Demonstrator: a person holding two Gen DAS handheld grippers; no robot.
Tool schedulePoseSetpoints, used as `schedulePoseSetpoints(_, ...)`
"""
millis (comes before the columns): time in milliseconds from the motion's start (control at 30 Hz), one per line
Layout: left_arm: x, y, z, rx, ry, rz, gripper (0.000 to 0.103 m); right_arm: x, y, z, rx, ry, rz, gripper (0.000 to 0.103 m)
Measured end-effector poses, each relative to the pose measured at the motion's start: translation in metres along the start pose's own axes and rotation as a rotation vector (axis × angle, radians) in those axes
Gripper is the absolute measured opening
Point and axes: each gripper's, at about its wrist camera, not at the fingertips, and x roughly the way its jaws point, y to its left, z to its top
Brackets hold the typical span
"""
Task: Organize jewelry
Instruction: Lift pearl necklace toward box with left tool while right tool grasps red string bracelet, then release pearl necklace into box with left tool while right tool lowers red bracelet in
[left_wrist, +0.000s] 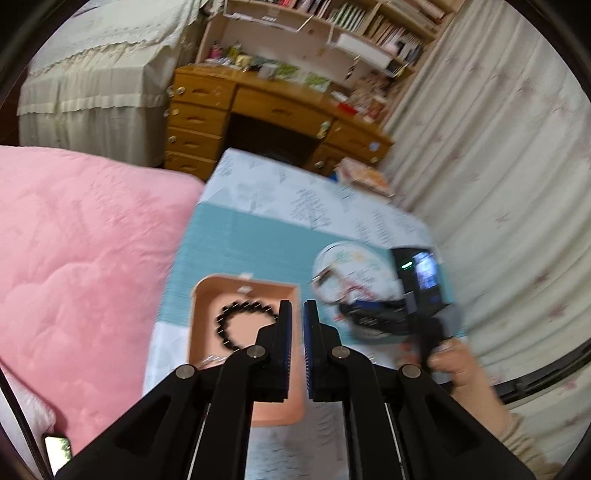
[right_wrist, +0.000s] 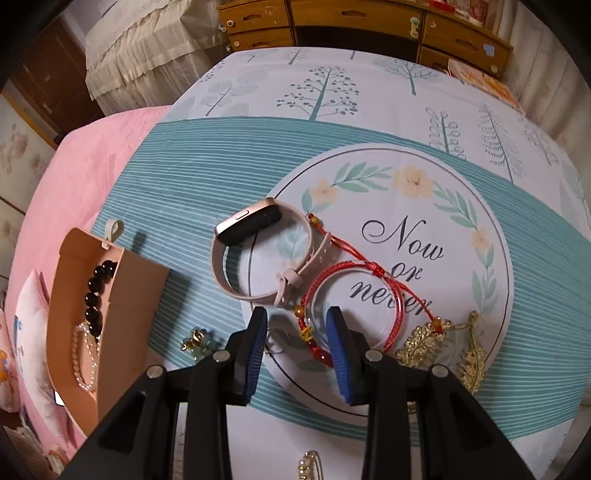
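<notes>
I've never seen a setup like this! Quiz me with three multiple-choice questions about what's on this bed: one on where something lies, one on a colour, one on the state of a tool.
1. Where does the black bead bracelet lie?
A. on the round mat
B. inside the peach box
C. on the pink quilt

2. What colour is the corded bracelet beside the pink-strapped watch?
A. green
B. white
C. red

3. How does the left gripper stand?
A. shut with nothing held
B. wide open
C. clamped on the watch

Answers: 1 B, the beads rest on the box's floor; 2 C, its cord is bright red; 3 A, the two blue pads are nearly together with only a narrow empty gap.
</notes>
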Motion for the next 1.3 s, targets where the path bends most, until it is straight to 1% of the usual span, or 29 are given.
schedulePoseSetpoints(67, 0.009, 0.005, -0.007, -0.003, 0.027, 0.016, 0.006, 0.0, 0.004, -0.002, -0.02, -0.008, -0.021, 0.033)
schedulePoseSetpoints(100, 0.012, 0.007, -0.011, -0.006, 0.039, 0.02, 0.007, 0.0, 0.004, -0.002, -0.026, -0.012, -0.03, 0.03)
schedulePoseSetpoints(133, 0.015, 0.009, -0.013, -0.01, 0.045, 0.026, 0.012, 0.0, 0.005, -0.003, -0.028, -0.016, -0.033, 0.024)
schedulePoseSetpoints(167, 0.018, 0.01, -0.016, -0.009, 0.05, 0.041, 0.019, 0.0, 0.004, -0.004, -0.023, -0.015, -0.024, 0.013)
schedulePoseSetpoints(200, 0.022, 0.011, -0.018, -0.006, 0.05, 0.055, 0.021, -0.001, 0.002, -0.004, -0.012, -0.011, -0.006, 0.011)
schedulePoseSetpoints(333, 0.028, 0.012, -0.022, 0.002, 0.05, 0.084, 0.041, -0.012, -0.007, -0.007, 0.044, -0.043, 0.017, 0.011)
schedulePoseSetpoints(367, 0.03, 0.012, -0.022, 0.006, 0.049, 0.089, 0.042, -0.017, -0.01, -0.008, 0.06, -0.052, 0.036, 0.011)
schedulePoseSetpoints(500, 0.035, 0.01, -0.026, 0.032, 0.048, 0.116, 0.043, -0.042, -0.015, -0.009, 0.109, -0.093, 0.096, 0.01)
schedulePoseSetpoints(567, 0.037, 0.011, -0.028, 0.034, 0.049, 0.122, 0.047, -0.058, -0.012, -0.01, 0.113, -0.125, 0.128, 0.01)
schedulePoseSetpoints(633, 0.037, 0.013, -0.028, 0.031, 0.047, 0.127, 0.053, -0.075, -0.004, -0.009, 0.109, -0.161, 0.156, 0.01)
schedulePoseSetpoints(667, 0.037, 0.014, -0.029, 0.029, 0.042, 0.13, 0.054, -0.084, 0.0, -0.009, 0.104, -0.179, 0.171, 0.01)
schedulePoseSetpoints(867, 0.035, 0.022, -0.03, 0.018, 0.034, 0.141, 0.055, -0.133, 0.04, -0.011, 0.026, -0.276, 0.283, 0.009)
schedulePoseSetpoints(967, 0.034, 0.025, -0.031, 0.013, 0.029, 0.147, 0.055, -0.147, 0.063, -0.013, -0.03, -0.289, 0.337, 0.005)
schedulePoseSetpoints(1133, 0.03, 0.033, -0.032, -0.006, 0.019, 0.151, 0.055, -0.154, 0.103, -0.019, -0.125, -0.271, 0.392, 0.005)
schedulePoseSetpoints(1300, 0.023, 0.042, -0.033, -0.021, 0.004, 0.163, 0.055, -0.152, 0.131, -0.023, -0.188, -0.26, 0.387, 0.005)
